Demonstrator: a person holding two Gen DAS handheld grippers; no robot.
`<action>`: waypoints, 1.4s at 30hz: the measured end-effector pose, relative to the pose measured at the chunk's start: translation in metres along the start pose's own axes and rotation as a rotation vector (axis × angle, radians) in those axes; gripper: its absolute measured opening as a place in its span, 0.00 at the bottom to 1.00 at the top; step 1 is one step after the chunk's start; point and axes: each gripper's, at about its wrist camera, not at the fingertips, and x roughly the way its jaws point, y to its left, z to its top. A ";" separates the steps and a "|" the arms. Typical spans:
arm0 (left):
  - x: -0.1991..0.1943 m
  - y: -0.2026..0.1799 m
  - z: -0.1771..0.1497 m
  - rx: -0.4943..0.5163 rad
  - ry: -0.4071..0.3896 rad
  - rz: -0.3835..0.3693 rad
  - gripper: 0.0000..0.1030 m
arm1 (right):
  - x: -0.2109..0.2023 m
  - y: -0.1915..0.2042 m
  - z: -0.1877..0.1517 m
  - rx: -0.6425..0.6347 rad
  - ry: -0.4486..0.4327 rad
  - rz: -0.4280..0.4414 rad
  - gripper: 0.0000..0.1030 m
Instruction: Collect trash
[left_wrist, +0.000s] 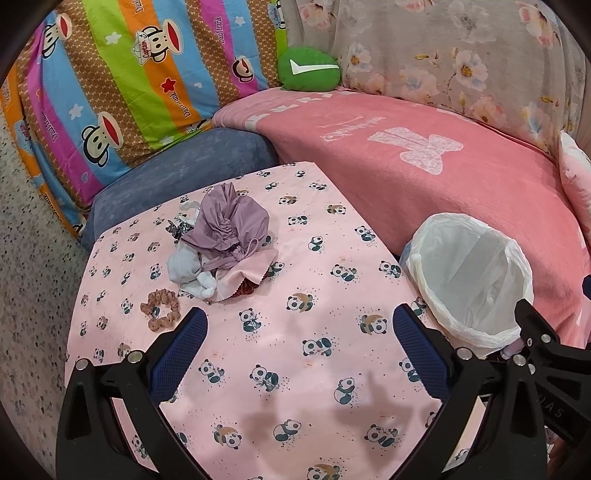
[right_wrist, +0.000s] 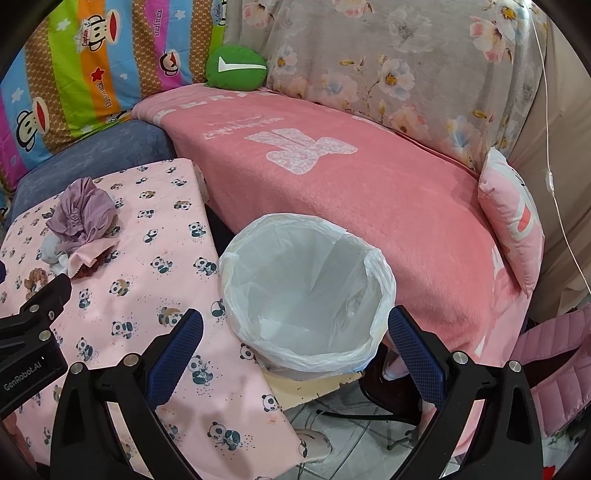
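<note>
- We are looking at a bin (right_wrist: 306, 299) lined with a white bag (left_wrist: 469, 280), standing just off the table's (left_wrist: 258, 350) right edge, between the table and a pink blanket (right_wrist: 351, 192).
- The bag is folding over the bin's rim, and inside we are seeing only the liner's crumpled plastic; whether anything lies at the bottom we cannot tell.
- The trash is sitting as a pile (left_wrist: 221, 243) toward the table's far left corner: a purple cloth (left_wrist: 229, 221) on top, a pale pink scrap (left_wrist: 247, 275) and white and light blue pieces (left_wrist: 188, 273) beneath it, all touching.
- A brown scrunchie (left_wrist: 159, 309) is lying apart from the pile, just on its near side.
- We are holding the left gripper (left_wrist: 299, 325) above the table with its jaws spread wide and gripping nothing; the pile is lying beyond the left finger, and the scrunchie is just outside that fingertip (left_wrist: 195, 321).
- We are holding the right gripper (right_wrist: 295, 325) over the bin's near rim, jaws released and empty, the bin's mouth showing between the fingers.
- From the right wrist view the pile (right_wrist: 81, 225) is lying well apart, off to the far left.
- A green cushion (left_wrist: 308, 72) is resting at the back of the blanket.
</note>
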 end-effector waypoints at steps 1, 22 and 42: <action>0.000 0.000 0.000 0.001 0.000 0.000 0.93 | 0.000 0.000 0.000 0.002 0.000 -0.001 0.95; -0.002 -0.001 0.000 0.005 -0.005 0.002 0.93 | -0.004 0.000 0.000 0.007 -0.010 0.001 0.95; 0.015 0.029 0.003 -0.021 0.026 -0.041 0.93 | -0.005 0.034 0.019 -0.005 -0.045 0.020 0.95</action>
